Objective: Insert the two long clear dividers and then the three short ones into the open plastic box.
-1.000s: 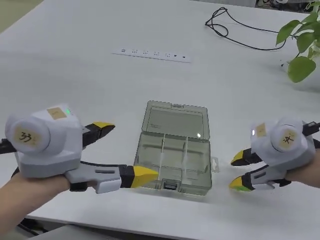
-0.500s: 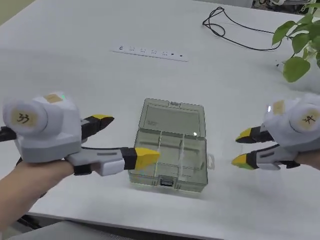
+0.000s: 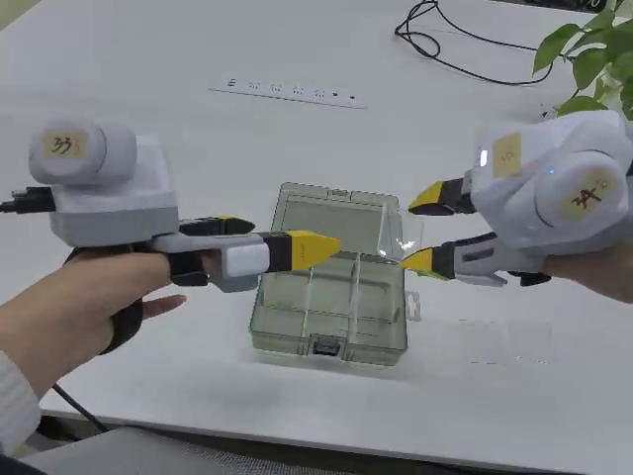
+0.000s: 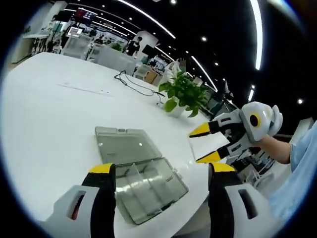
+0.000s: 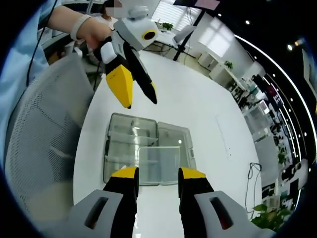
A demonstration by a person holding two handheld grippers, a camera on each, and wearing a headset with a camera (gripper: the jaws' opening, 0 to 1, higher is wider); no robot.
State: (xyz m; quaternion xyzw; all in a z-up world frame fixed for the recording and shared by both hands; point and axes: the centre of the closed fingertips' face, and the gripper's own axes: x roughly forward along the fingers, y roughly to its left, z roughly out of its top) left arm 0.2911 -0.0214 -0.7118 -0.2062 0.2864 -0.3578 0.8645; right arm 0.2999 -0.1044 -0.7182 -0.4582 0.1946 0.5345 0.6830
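We've got the right gripper pinching a clear divider btwn part-closed jaws, box just under its tips at ~7 o'clock in head view so right's nearer imo, left gripper wide open & empty at box's 9.

The plastic box is lying open on the table, smoky and see-through, with its lid folded back flat behind the base. Clear partitions are standing upright inside the base, though their count is hard to tell. 1 clear divider, a flat rectangle, is hanging above the box, pinched by its edges between the jaws of the right gripper.
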